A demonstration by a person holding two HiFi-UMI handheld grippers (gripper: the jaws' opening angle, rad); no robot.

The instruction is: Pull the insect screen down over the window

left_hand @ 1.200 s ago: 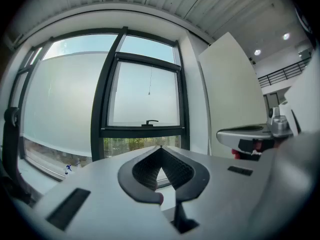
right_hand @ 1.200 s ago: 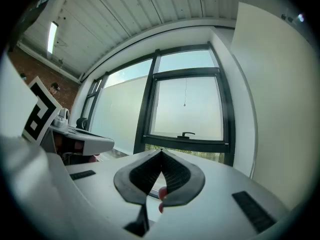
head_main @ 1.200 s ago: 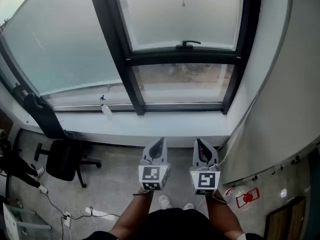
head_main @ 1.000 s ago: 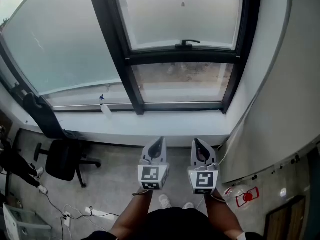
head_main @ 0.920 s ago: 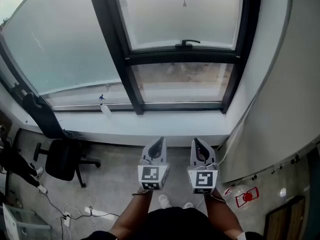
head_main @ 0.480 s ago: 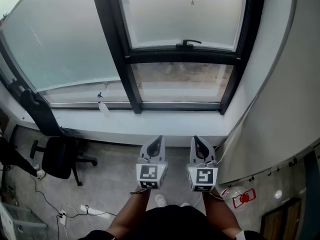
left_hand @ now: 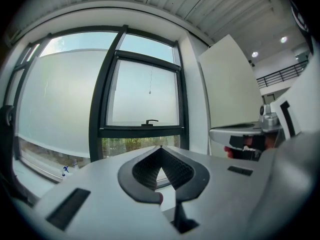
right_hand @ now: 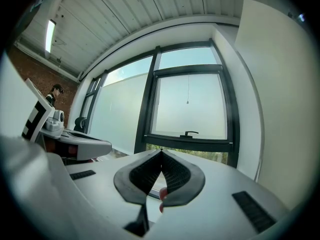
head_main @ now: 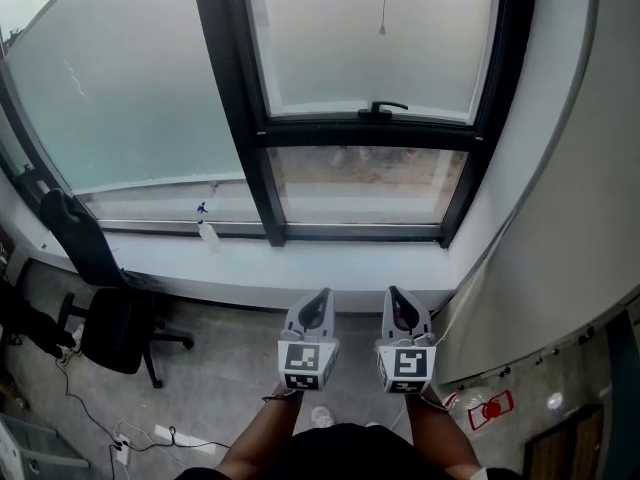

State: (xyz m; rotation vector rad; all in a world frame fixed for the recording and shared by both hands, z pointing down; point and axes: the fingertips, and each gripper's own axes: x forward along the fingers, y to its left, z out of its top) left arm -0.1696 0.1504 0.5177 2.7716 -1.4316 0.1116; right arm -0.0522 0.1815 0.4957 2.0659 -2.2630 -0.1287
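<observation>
We hold the left gripper (head_main: 321,295) and right gripper (head_main: 392,293) level facing the window (head_main: 320,48), both jaws closed on nothing, likely poised to reach the pull cord (head_main: 383,3) above.

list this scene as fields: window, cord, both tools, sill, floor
window: dark frame, handle on the upper sash
cord: hangs before the upper pane, its end above the handle, untouched
left tool: shut, empty, low before the sill
right tool: shut, empty, beside the left tool
sill: spray bottle on its left part
floor: office chair at left
</observation>
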